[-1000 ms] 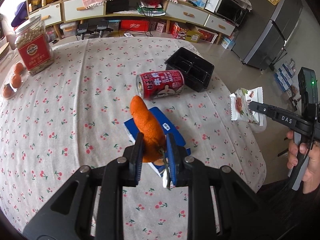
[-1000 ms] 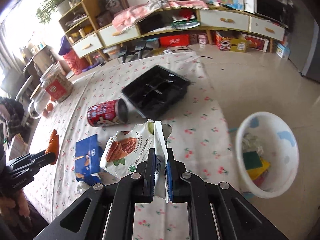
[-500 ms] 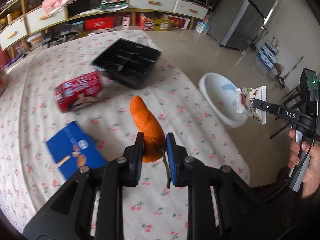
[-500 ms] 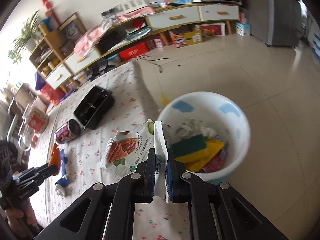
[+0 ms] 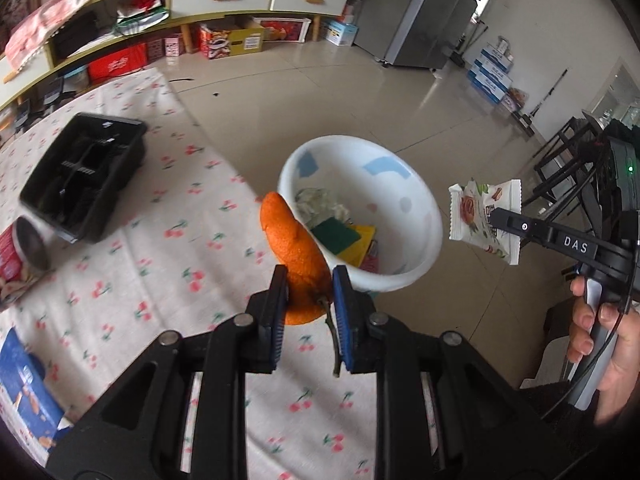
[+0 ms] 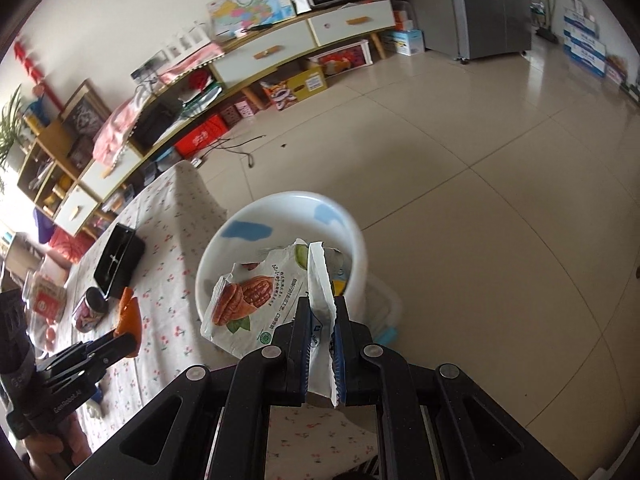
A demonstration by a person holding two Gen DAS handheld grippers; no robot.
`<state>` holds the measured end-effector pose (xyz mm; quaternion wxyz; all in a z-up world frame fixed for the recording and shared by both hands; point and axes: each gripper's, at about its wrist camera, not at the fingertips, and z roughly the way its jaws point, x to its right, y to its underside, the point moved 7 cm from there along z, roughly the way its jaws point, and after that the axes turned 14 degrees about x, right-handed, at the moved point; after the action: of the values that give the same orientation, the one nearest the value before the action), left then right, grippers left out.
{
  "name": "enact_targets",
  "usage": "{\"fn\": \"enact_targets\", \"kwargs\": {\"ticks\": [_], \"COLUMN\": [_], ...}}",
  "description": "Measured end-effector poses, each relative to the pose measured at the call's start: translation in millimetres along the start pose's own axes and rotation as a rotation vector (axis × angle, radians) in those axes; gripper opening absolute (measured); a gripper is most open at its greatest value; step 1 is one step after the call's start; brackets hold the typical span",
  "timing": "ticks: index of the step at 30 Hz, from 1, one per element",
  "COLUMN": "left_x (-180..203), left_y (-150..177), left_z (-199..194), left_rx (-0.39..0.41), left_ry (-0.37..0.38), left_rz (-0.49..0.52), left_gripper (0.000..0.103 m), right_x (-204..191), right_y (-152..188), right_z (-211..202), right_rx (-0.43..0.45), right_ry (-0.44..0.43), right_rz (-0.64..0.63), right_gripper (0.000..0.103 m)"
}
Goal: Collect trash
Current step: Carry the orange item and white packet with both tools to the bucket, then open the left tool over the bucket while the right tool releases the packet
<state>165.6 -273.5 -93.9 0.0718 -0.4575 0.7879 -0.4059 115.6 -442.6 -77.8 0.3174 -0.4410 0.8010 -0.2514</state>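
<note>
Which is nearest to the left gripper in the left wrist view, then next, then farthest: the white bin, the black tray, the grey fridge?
1. White bin: just beyond the left gripper, off the table's edge, ahead and slightly right.
2. Black tray: on the tablecloth, farther off to the left.
3. Grey fridge: across the floor by the far wall, upper right.

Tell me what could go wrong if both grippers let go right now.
The orange peel in the left gripper appears to hang at the rim of the white bin, over the tablecloth; released now, it may drop outside. The snack wrapper in the right gripper is light and spread wide, so it could flutter or catch on the rim.
</note>
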Motion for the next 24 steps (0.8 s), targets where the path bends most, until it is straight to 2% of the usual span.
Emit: {"fn": "enact_targets", "kwargs": {"ticks": [9, 15, 17, 18, 19, 24], "left_x": [21, 27, 26, 25, 25, 15], "left_y": [-11, -18, -20, -21, -22, -19], "left_z": [29, 39, 39, 37, 36, 20], "left_rx": [0.006, 0.033, 0.047, 0.055, 0.063, 0.069], "left_ry": [0.033, 0.053, 0.043, 0.038, 0.033, 0.008], "left_rz": [0.048, 0.055, 0.053, 0.047, 0.045, 0.046], "left_gripper": [0.024, 0.026, 0.036, 0.048, 0.056, 0.064], "right_x": [20, 18, 18, 18, 18, 15], "right_y": [-6, -7, -7, -8, -8, -7], "right_z": [1, 3, 4, 4, 5, 8], "right_rx": [0.010, 0.015, 0.015, 0.016, 0.015, 0.011], "right_ry": [0.021, 0.023, 0.024, 0.025, 0.025, 0.021], "right_rz": [0.047, 0.048, 0.047, 0.046, 0.046, 0.037], "right_gripper": [0.010, 0.010, 0.010, 0.010, 0.010, 0.010]}}
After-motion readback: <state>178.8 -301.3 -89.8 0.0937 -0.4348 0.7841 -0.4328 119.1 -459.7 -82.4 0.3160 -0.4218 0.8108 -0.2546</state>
